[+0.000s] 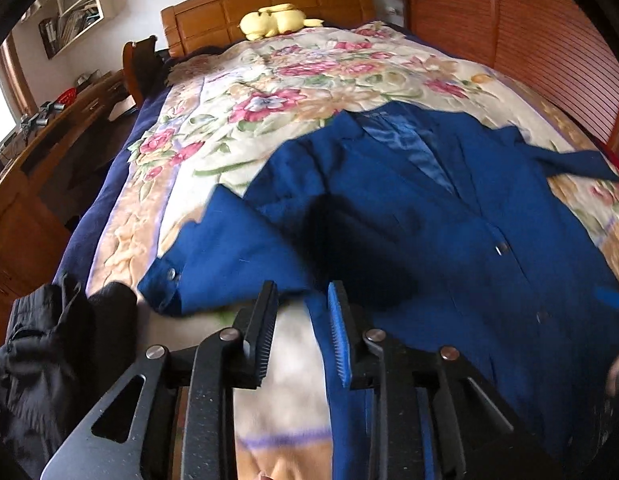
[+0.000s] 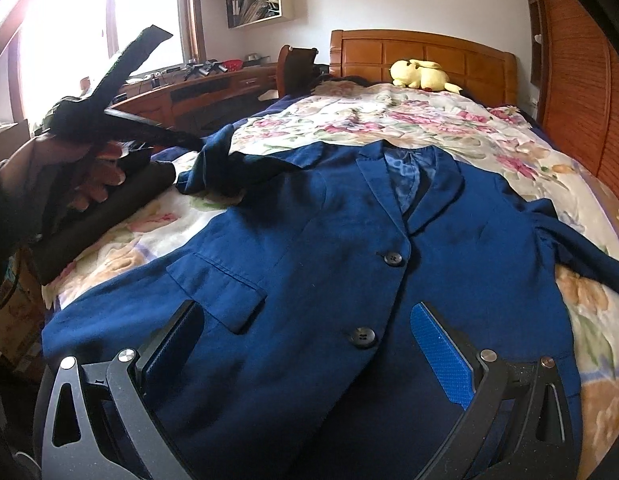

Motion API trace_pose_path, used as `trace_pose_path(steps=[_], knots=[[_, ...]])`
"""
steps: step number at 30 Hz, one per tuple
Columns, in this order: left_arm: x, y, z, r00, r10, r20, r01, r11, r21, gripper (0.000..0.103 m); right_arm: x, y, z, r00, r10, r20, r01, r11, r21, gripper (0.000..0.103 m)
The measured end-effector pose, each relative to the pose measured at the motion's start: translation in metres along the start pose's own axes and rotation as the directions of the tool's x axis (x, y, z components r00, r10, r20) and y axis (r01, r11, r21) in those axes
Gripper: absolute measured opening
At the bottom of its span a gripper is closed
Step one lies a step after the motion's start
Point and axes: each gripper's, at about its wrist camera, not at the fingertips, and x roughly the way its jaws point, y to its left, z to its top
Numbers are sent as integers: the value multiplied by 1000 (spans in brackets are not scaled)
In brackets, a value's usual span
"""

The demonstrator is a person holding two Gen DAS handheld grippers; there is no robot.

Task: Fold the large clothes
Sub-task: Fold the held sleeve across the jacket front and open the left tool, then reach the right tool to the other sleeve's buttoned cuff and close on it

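A blue blazer [image 2: 309,248] lies face up and buttoned on the floral bedspread [image 2: 389,120], collar toward the headboard. In the left wrist view the blazer [image 1: 429,216] fills the right half, its left sleeve [image 1: 213,252] spread toward the bed's left edge. My left gripper [image 1: 303,304] is open, low over the blazer's lower left hem, nothing between its fingers. My right gripper [image 2: 309,320] is wide open just above the blazer's front, by the lower button [image 2: 362,337]. The left gripper also shows in the right wrist view [image 2: 189,142], near the left sleeve cuff [image 2: 209,160].
A yellow plush toy [image 1: 277,20] lies by the wooden headboard [image 1: 269,4]. Dark clothes [image 1: 49,352] are heaped at the bed's left edge. A wooden desk [image 1: 37,152] and chair [image 2: 297,68] stand left of the bed. A slatted wooden wardrobe [image 1: 529,40] runs along the right.
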Motion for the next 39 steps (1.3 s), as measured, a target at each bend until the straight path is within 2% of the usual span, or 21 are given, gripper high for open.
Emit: trace_pose_path(steps=[2,4,10,15,21,25,31,33,34,36,39], knots=[[-16,-1,-14,1000,-2,16,2,1000,14,28,2,2,2,1000,4,-3,-4,1000,-9,103],[-31,-1,-32,999,-37,30,37,999,9,28,5,5,5,1000,4,-6,-5,1000,-22,103],[-47,17,-78,998,-55,41,57,997,-46,29,18,18,23,999,38,1,-37,998,-49,103],[-53,41,-110,999,-8,52,13,995,-96,29,38,32,54,994,103,25,-100,988,-114,103],[-59,65,-139,998,8,61,1,989,-149,29,94,58,99,986,162,-28,-165,967,-193,95],[-62,73,-147,997,21,72,-9,987,-161,29,147,83,123,979,174,-106,-195,953,-233,74],[-61,76,-155,997,-2,74,14,985,-172,29,220,97,141,972,106,-208,-157,957,-245,59],[-60,74,-157,997,-5,77,18,985,-171,29,236,98,141,968,90,-236,-150,958,-246,38],[-59,72,-157,997,-2,76,15,986,-167,29,241,97,140,965,89,-247,-152,957,-248,24],[-59,69,-158,997,-2,77,14,987,-160,29,243,96,143,967,100,-234,-160,955,-250,18],[-56,63,-159,997,-20,78,32,987,-160,29,221,89,150,983,113,-148,-148,956,-254,12]])
